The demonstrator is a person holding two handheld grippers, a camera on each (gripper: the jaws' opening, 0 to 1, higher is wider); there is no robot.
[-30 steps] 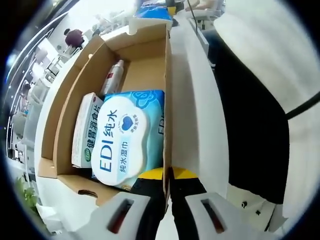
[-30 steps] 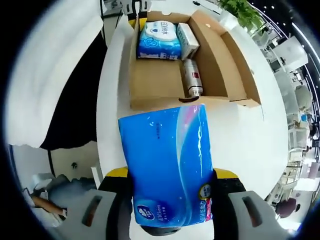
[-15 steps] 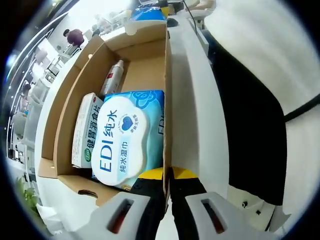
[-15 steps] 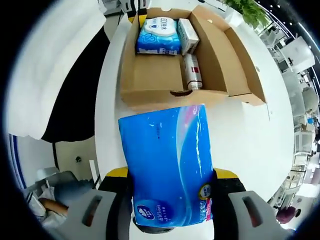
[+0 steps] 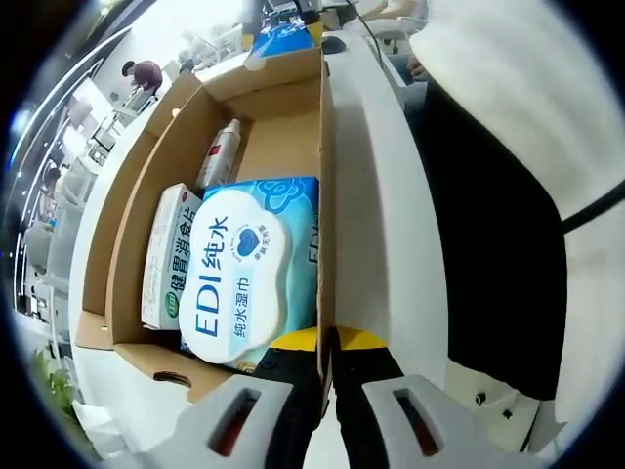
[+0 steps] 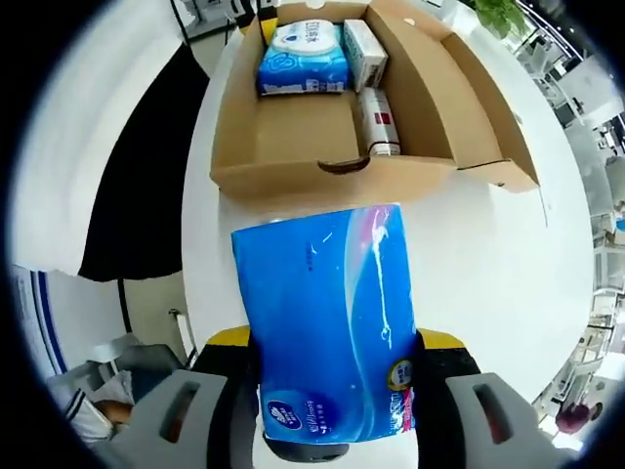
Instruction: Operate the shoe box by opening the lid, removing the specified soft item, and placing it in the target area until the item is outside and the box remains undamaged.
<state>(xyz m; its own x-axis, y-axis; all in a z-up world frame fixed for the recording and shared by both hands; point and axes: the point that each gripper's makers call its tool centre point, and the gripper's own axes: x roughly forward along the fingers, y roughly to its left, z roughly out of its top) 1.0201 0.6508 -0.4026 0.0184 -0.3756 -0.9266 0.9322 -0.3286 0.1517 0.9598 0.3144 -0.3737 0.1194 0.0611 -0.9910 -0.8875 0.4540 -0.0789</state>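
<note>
In the right gripper view, the right gripper (image 6: 332,430) is rising from the bottom of the frame and clamping a blue plastic tissue pack (image 6: 327,327) between its jaws; the pack is sitting in the lower centre, outside the box and over the white table (image 6: 469,254). Above it, in the upper half, the open cardboard shoe box (image 6: 293,181) is lying on the table, holding a pale blue wet wipes pack (image 6: 303,59), a small white carton (image 6: 366,54) beside it, and a bottle (image 6: 376,122) just below the carton. In the left gripper view, the left gripper (image 5: 327,391) is closing on the box's right-hand wall at the lower centre, its jaws standing on either side of the cardboard edge. The wipes pack (image 5: 249,274) is filling the middle of that frame, with the carton (image 5: 171,254) touching its left side and the bottle (image 5: 220,151) lying further up.
</note>
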